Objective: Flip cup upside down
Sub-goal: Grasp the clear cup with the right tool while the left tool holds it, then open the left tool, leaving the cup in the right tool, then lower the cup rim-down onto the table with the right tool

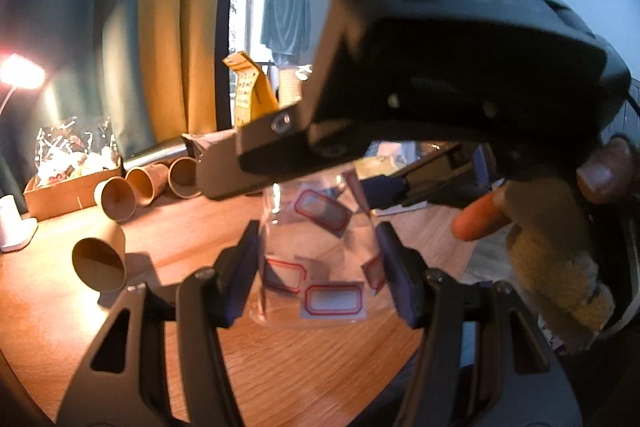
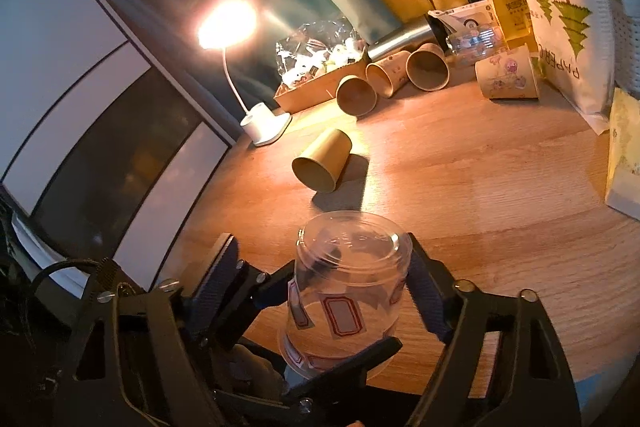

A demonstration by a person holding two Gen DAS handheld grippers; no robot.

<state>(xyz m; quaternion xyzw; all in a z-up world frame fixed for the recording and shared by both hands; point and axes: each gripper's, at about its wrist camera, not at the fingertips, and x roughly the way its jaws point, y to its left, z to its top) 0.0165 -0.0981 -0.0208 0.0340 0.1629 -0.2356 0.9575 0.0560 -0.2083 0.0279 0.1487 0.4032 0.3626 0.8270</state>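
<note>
We gripped the clear cup [image 1: 320,259] in our left claw [image 1: 316,279]; only the right wrist view showed our right claw [image 2: 320,291] spread around it, over the surface [image 2: 460,187].

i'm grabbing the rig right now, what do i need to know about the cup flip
Left tool: closed on the clear cup, pads on both sides of its lower half.
Right tool: open around the cup's upper part, one pad clear of it.
Cup: base up, mouth down, over the wooden table; contact with the table unclear.
Done: the flip. Left: set it down if needed, release, back both tools away.
</note>
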